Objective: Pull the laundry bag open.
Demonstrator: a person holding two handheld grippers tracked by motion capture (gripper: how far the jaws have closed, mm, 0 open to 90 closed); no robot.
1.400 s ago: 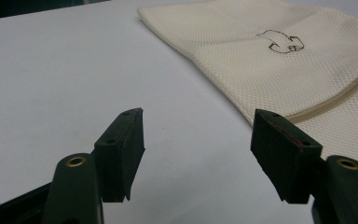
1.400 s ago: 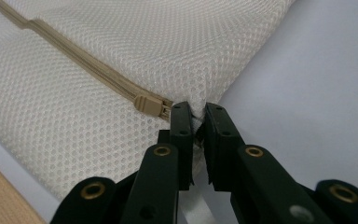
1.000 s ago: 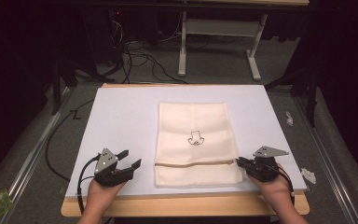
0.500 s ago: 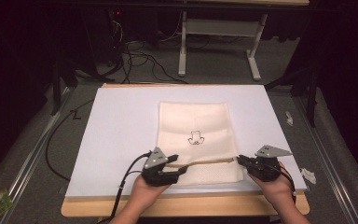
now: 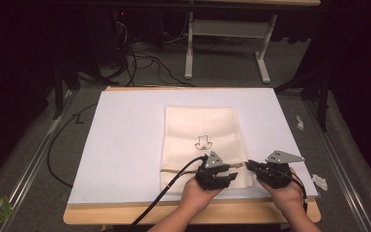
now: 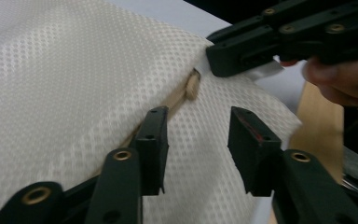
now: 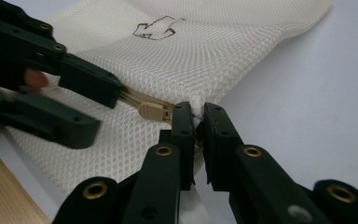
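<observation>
A: Mesh laundry bag (image 5: 200,130), cream, lies flat on the white sheet (image 5: 125,140) covering the counter (image 5: 188,212), its zipper end toward the person. Zipper (image 7: 133,99) runs across that near end; the tan slider (image 7: 153,112) sits at the bag's right-hand edge.

B: Progress?

A: Judged early. Zipper looks fully closed along its visible length, with the pull parked at the end stop. The holding part appears done; the opening itself is not begun.

B: Right tool (image 7: 196,122)?

A: Jaws clamped on the bag's corner fabric just beside the slider, mesh pinched between them in the right gripper view. In the high view it sits at the bag's right edge (image 5: 251,166).

B: Left tool (image 6: 196,140)?

A: Jaws apart, nothing between them. It hovers over the mesh with the zipper line passing under its one jaw. The slider (image 6: 192,86) lies ahead of the jaws, near but not touching, between this tool and the right one. In the high view the left tool (image 5: 227,174) is over the bag's near right portion.

B: Remaining?

A: Likely: advance the left tool onto the pull, close, then draw it along the zipper while the right tool anchors the corner.
</observation>
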